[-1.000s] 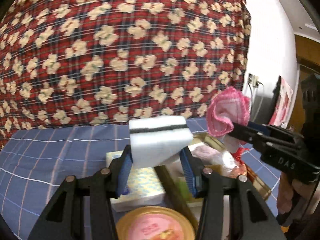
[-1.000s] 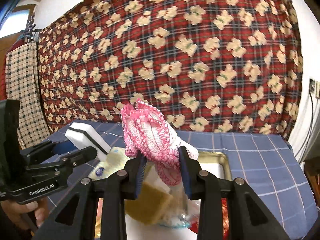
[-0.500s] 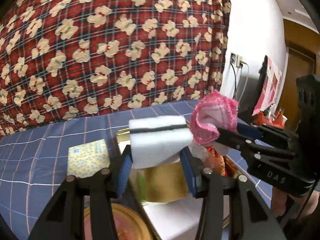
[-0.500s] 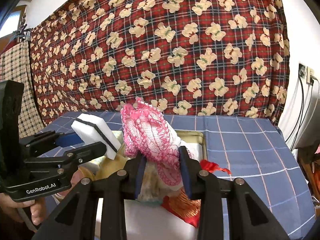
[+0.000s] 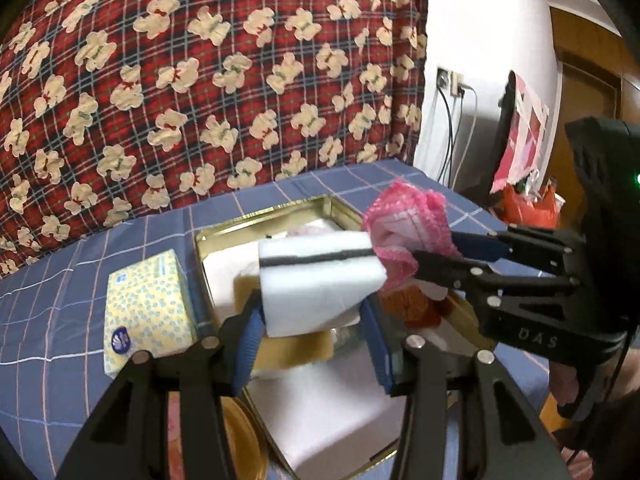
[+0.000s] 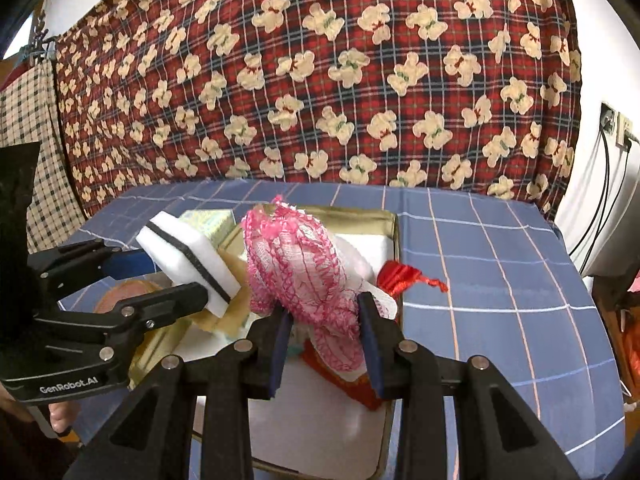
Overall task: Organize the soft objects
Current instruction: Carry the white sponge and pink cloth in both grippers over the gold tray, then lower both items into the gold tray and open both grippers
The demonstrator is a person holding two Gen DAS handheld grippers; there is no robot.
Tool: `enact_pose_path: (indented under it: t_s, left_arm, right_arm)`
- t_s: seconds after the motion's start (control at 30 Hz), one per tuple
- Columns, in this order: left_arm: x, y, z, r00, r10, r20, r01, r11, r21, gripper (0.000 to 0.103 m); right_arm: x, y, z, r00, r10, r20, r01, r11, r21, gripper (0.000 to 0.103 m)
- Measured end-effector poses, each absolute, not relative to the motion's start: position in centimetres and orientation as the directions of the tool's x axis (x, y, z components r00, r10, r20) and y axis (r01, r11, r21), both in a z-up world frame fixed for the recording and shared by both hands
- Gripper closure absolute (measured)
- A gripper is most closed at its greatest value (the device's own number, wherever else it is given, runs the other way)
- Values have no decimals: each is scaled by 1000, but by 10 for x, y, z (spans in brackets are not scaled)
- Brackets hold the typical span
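Gripping a white rectangular foam sponge with a black centre stripe (image 5: 320,276), the left gripper (image 5: 312,320) keeps its blue-padded jaws clamped narrowly on the block's lower end. The sponge hangs above a gold-rimmed rectangular metal tin lined in white (image 5: 332,210). Beside it, the right gripper (image 6: 324,320) is clamped on a bunched pink-and-white crocheted cloth (image 6: 296,264), also held over the tin (the two held items are close together; whether they touch cannot be told). Inside the tin lie a tan sponge block (image 5: 296,346) and a red fabric pouch with a tassel (image 6: 400,276). Just left of the tin stands a yellow tissue pack with blue dots (image 5: 146,308). Everything rests on a blue checked tablecloth (image 6: 500,248). Behind hangs a red plaid curtain printed with cream bears (image 6: 320,80).
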State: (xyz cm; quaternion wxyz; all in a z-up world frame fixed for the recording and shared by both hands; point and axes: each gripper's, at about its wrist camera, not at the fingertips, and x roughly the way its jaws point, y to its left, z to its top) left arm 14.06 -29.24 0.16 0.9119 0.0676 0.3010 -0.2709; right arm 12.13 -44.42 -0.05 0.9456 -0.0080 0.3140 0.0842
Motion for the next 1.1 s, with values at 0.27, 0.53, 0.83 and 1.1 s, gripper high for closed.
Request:
enact_pose_path:
  t_s: [0.27, 0.53, 0.83, 1.1]
  left_arm:
    - [131, -295, -12, 650, -439, -620, 550, 835, -13, 38]
    - [118, -291, -14, 666, -424, -614, 544, 839, 10, 16]
    - [104, -273, 2, 719, -420, -554, 503, 864, -3, 5]
    - [98, -257, 4, 742, -409, -532, 466, 884, -29, 5]
  right_arm:
    - [120, -439, -11, 736, 171, -656, -194, 980, 38, 54]
    - [107, -443, -6, 765, 163, -623, -143, 986, 83, 39]
    - [89, -439, 7, 806, 178, -565, -121, 983, 137, 37]
    - [73, -436, 9, 837, 179, -517, -92, 977, 190, 37]
